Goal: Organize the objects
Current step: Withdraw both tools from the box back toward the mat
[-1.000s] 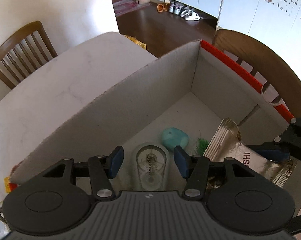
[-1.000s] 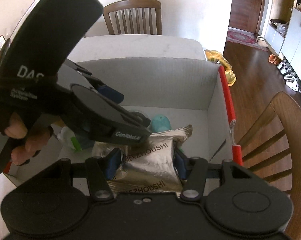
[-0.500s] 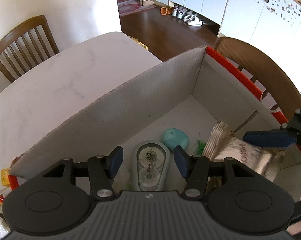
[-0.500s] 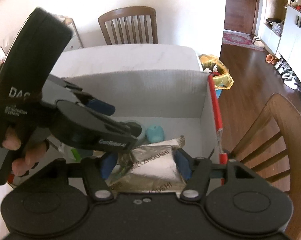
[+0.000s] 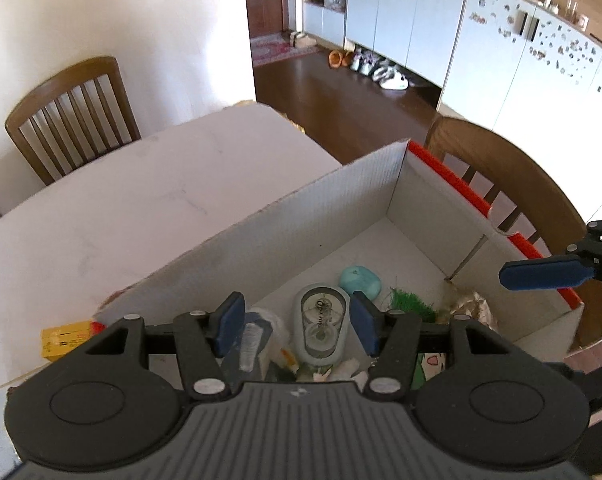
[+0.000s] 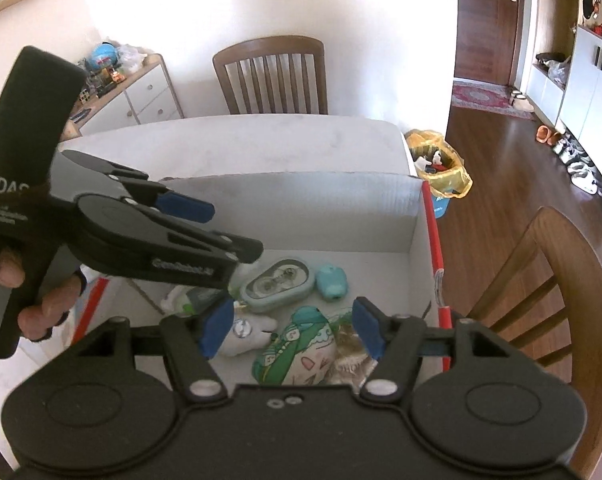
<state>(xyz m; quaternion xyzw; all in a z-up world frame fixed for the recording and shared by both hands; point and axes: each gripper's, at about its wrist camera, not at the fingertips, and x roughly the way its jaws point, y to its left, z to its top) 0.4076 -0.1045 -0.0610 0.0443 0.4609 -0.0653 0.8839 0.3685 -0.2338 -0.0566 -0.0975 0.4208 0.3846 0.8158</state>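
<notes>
Inside white box, crinkled silver packet

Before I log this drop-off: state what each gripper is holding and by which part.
Nothing is held. The left gripper and right gripper both stand open above the box.

Both tools are matte black plastic: the left gripper and right gripper each carry blue rubber pads at twelve o'clock, silver screws at the pivots and round discs at four and eight, while the gloved hand grips a white-lettered handle.
</notes>
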